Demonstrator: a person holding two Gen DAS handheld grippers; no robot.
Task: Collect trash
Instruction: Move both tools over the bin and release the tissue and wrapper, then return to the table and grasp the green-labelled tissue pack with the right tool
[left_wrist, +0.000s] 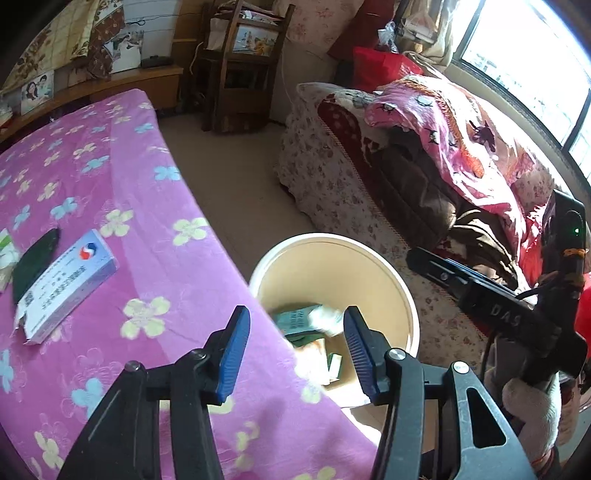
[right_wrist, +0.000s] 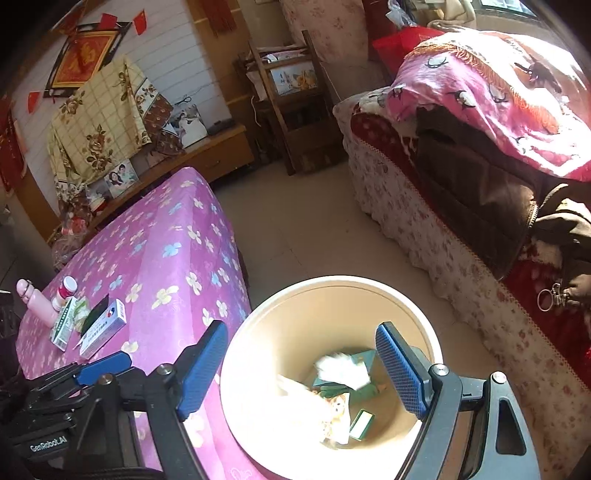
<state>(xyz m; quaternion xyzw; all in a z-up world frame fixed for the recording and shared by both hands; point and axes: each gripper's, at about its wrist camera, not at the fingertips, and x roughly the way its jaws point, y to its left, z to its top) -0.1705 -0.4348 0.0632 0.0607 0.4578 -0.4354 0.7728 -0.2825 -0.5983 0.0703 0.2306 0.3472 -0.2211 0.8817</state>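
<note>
- Far left of my left gripper (left_wrist: 295, 350), on the pink flowered worktop (left_wrist: 110, 147), lies the remaining trash: a blue-and-white carton (left_wrist: 70, 284) with a torn flap at its near end, and a dark flat piece (left_wrist: 35, 264) tucked against its far side.
- I judge the carton light and stiff but crushable. I'd pinch it across its narrow width near the middle, away from the torn flap, which would fold under the pads.
- The dark piece looks thin and limp, so it would need a pinch at an edge. I cannot tell what it is.
- Left jaws are spread apart with nothing between them, hanging over the worktop's edge and the bin's rim.
- Just ahead of and below both pairs of jaws stands the cream bin (right_wrist: 258, 332), holding a crumpled white tissue (right_wrist: 341, 369), green cartons (right_wrist: 364, 363) and a small wrapper.
- My right gripper (right_wrist: 303, 373) hangs over the bin's mouth, jaws wide apart and empty.
- From the right wrist view, well left of those jaws, a pink bottle (right_wrist: 35, 301) and a small red-capped bottle (right_wrist: 66, 290) stand behind the cartons. Probably not trash.
</note>
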